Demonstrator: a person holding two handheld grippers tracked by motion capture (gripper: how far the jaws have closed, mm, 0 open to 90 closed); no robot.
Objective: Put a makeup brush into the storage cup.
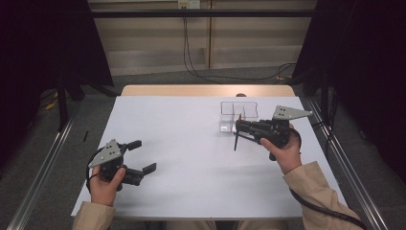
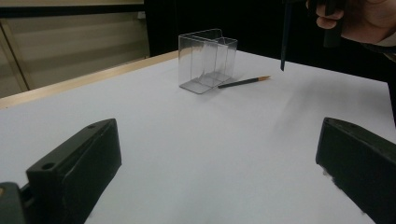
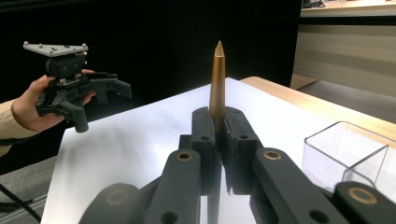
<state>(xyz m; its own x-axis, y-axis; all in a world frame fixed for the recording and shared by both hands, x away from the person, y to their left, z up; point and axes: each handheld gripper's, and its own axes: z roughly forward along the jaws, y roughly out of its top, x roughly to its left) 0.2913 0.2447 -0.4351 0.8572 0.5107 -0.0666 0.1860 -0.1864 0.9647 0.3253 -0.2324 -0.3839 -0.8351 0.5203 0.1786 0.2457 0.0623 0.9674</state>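
My right gripper is shut on a slim dark pen that hangs tilted below its jaws, above the white table. In the right gripper view the pen's gold pointed end stands up between the closed jaws. A clear plastic box stands just behind that gripper, upright and divided inside. A second dark pen with a gold tip lies flat on the table beside the clear box. My left gripper rests near the front left, open with nothing between its jaws.
A bare wooden strip runs along the table's far edge. Metal rails flank the table on both sides. Black cables lie on the floor behind. The white surface stretches between the two grippers.
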